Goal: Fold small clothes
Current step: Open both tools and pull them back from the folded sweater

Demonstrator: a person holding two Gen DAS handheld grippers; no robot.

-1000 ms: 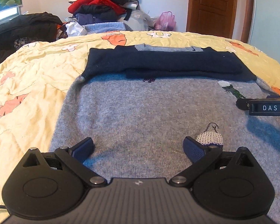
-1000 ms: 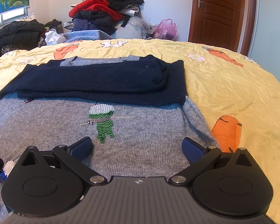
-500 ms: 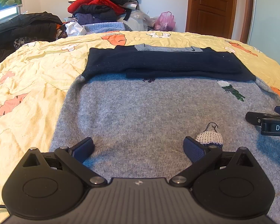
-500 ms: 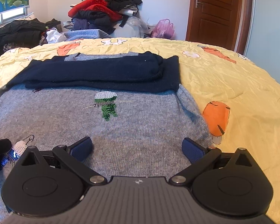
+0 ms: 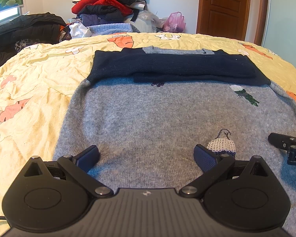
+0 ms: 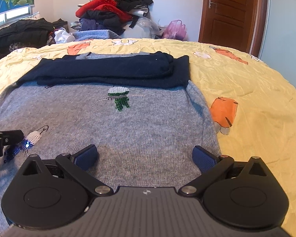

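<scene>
1. Left hand-held gripper (image 5: pixel 146 155) hovered low over the near hem of the sweater (image 5: pixel 152 118), jaws wide, holding nothing; right hand-held gripper (image 6: pixel 145 156) did likewise, jaws wide, near the right hem corner.
2. The sweater lay flat on the bed (image 5: pixel 39 83); both navy sleeves (image 5: pixel 173 67) lay folded across the chest.
3. Judged progress: sleeve folds done; the hem-to-collar fold remained.
4. Counts: one sweater, two sleeves, two sequin figures fully seen, two grippers, one background clothes pile (image 5: pixel 108 4).
</scene>
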